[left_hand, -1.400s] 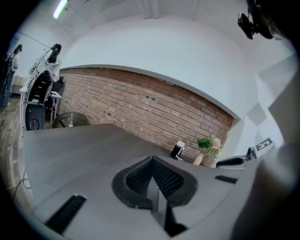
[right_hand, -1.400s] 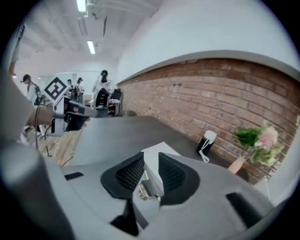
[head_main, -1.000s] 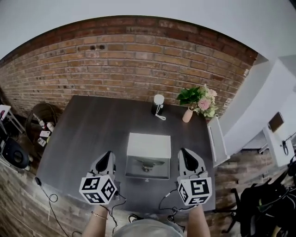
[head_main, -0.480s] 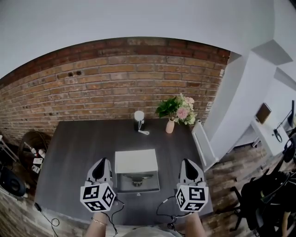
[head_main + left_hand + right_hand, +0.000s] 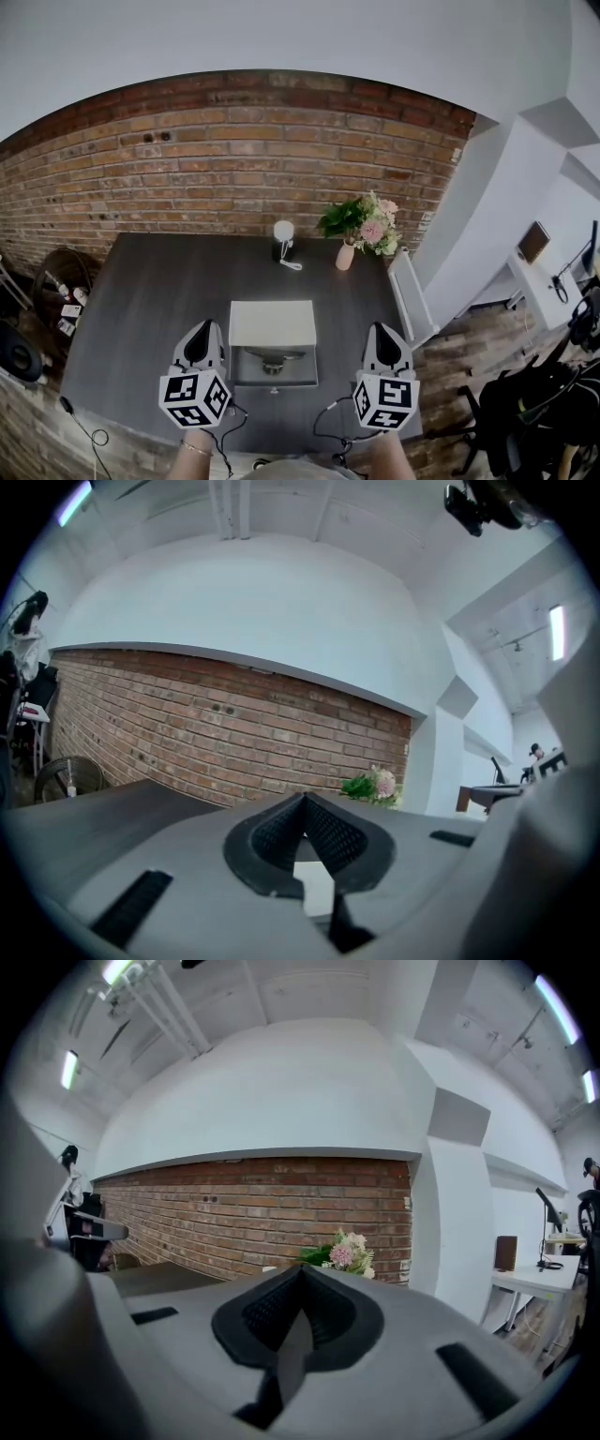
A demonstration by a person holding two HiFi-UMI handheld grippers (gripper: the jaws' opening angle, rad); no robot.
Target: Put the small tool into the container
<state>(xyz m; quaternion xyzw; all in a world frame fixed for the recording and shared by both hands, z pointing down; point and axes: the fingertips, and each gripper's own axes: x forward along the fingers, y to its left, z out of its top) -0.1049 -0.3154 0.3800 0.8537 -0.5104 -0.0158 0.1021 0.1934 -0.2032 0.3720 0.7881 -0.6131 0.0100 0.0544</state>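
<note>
A white box-shaped container (image 5: 273, 323) sits mid-table with its front drawer (image 5: 274, 376) pulled out towards me. A small metal tool (image 5: 272, 357) lies inside that drawer. My left gripper (image 5: 200, 331) hovers just left of the drawer, its jaws shut with nothing between them. To the drawer's right, my right gripper (image 5: 379, 332) is also shut and empty. In the left gripper view the gripper (image 5: 303, 801) points at the brick wall, a sliver of the container (image 5: 315, 885) showing below the pads. The right gripper (image 5: 302, 1272) points the same way in its own view.
The dark grey table (image 5: 159, 300) stands against a brick wall (image 5: 225, 169). At its back are a vase of flowers (image 5: 361, 228) and a small white device with a cable (image 5: 283, 240). A white panel (image 5: 409, 298) flanks the right edge; cables (image 5: 328, 422) hang off the front.
The head view has tilted up and shifted, so the table sits lower in frame. Both grippers stay on either side of the drawer, shut.
</note>
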